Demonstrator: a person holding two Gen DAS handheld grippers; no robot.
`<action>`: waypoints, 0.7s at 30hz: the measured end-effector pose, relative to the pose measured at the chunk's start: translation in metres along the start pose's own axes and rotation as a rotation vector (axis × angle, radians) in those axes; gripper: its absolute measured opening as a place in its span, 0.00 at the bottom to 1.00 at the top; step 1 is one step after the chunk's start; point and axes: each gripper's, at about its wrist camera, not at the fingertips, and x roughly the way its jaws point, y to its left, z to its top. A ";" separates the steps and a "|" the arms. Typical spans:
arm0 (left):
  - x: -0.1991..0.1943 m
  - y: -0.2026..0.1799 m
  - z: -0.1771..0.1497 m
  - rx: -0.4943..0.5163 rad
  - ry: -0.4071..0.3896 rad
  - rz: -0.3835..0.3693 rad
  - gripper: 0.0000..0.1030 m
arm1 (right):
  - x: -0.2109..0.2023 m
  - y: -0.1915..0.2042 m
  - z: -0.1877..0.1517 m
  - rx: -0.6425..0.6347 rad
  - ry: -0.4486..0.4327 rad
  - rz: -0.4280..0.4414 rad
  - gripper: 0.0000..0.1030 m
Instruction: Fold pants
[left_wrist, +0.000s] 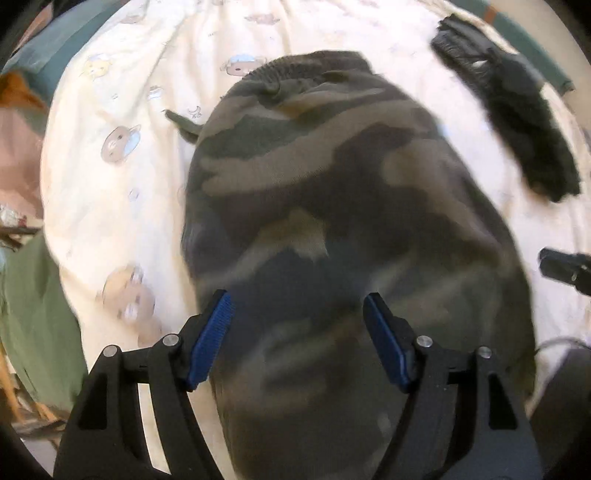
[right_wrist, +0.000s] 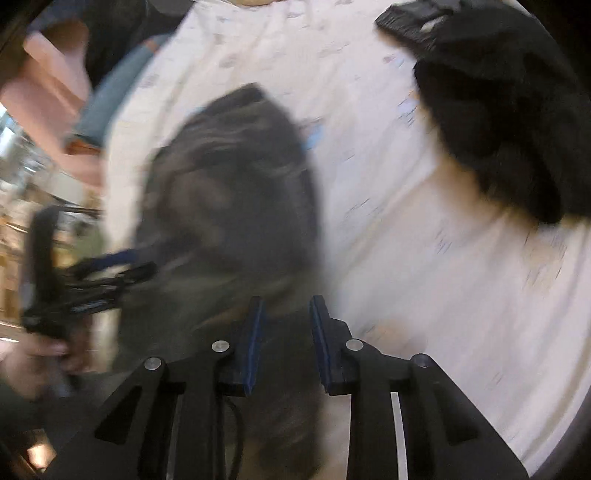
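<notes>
Left wrist view: sheet (left_wrist: 110, 221) with little bear prints, then camo pants (left_wrist: 325, 206) dead centre on it, then a black garment (left_wrist: 517, 122) off to the upper right, well apart. Left gripper (left_wrist: 297, 339) hanging over the near end of the pants, jaws wide, nothing between the pads. Can't tell whether the pads touch the cloth. Bit of the right gripper (left_wrist: 565, 269) peeking in at the right edge.

Pants lying as one long strip, so probably legs already stacked one on the other. Ribbed waistband at the far end, pointing away from the camera, leg ends somewhere near or under the gripper. Long axis running near to far, leaning slightly left at the top.

Right wrist view, really blurry: left gripper (right_wrist: 107, 277) at the far left over the pants (right_wrist: 236, 206), black garment (right_wrist: 498, 122) upper right. Right gripper (right_wrist: 286, 332) with jaws fairly narrow but a clear gap, holding nothing visible, sitting over the right edge of the pants.

Best guess at the step: lining up for the crosswise fold. Next move probably needs both grippers pinching the near end at its two corners, then carrying it up toward the waistband without skewing the strip.
</notes>
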 end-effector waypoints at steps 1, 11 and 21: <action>-0.009 0.000 -0.010 -0.012 -0.005 -0.013 0.68 | -0.004 0.009 -0.011 -0.013 0.013 0.037 0.28; -0.015 -0.012 -0.136 -0.048 0.102 -0.032 0.70 | 0.035 0.021 -0.089 0.127 0.111 -0.184 0.45; -0.077 0.000 -0.196 -0.135 -0.038 -0.044 0.72 | -0.007 0.086 -0.138 -0.029 0.025 0.024 0.52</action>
